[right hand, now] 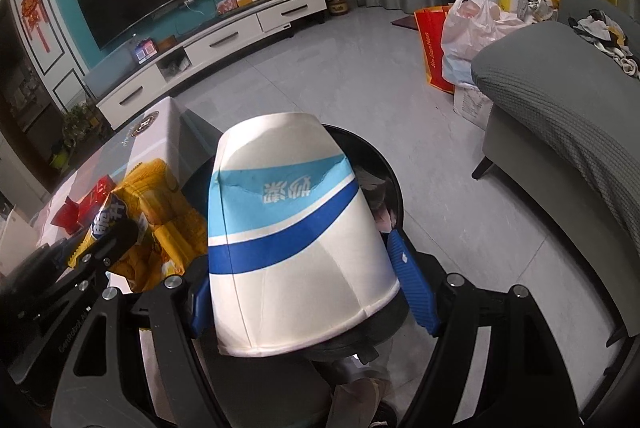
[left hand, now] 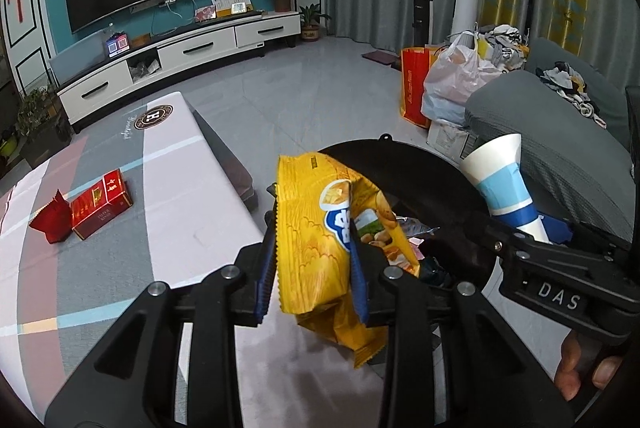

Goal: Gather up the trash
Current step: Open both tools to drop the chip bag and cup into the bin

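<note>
Left gripper [left hand: 314, 256] clamps yellow snack bag [left hand: 316, 248]; right gripper [right hand: 312, 280] clamps paper cup [right hand: 296, 228], "DAS" on body.

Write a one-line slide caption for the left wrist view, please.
Left gripper holds a yellow snack bag beside the black trash bin.

Yellow snack bag [left hand: 316, 248] with blue-white logo at 6 o'clock; white cup [right hand: 296, 236] banded light and dark blue; red box [left hand: 102, 204] at 9; black bin [left hand: 420, 164].
</note>
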The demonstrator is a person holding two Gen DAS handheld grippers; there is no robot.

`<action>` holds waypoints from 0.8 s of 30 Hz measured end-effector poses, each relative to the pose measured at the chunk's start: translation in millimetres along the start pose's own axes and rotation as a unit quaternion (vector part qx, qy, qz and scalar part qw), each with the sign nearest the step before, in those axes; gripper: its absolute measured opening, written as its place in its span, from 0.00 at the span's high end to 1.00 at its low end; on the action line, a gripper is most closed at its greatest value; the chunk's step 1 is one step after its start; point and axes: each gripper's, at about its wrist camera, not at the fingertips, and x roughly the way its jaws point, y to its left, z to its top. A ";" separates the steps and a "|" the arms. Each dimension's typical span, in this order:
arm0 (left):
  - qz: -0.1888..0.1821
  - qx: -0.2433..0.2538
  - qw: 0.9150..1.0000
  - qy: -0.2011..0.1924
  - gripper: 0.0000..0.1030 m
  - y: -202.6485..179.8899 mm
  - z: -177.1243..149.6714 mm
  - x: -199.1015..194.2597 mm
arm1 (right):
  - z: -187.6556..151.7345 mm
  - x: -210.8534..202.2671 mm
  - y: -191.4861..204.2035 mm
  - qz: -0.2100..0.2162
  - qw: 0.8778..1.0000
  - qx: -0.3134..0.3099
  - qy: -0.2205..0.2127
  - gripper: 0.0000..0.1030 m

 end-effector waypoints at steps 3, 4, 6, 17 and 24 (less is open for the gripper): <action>0.000 -0.003 1.000 0.003 0.68 -1.4 0.9 3.4 | 0.7 5.2 -0.3 -0.002 1.000 0.002 0.007 0.27; 0.000 -0.003 1.000 0.004 0.68 -1.3 1.4 4.4 | 0.9 7.2 0.3 -0.003 1.000 0.002 0.009 0.27; 0.000 -0.004 1.000 0.006 0.68 -1.4 2.2 6.2 | 1.8 10.1 2.7 -0.005 1.000 0.003 0.012 0.27; 0.001 -0.006 1.000 0.012 0.49 -1.9 2.2 9.2 | 3.4 16.3 3.8 -0.015 1.000 0.005 0.016 0.25; 0.000 -0.020 1.000 0.005 0.26 4.3 2.8 2.4 | 4.5 13.5 -3.4 -0.007 1.000 0.023 0.010 0.23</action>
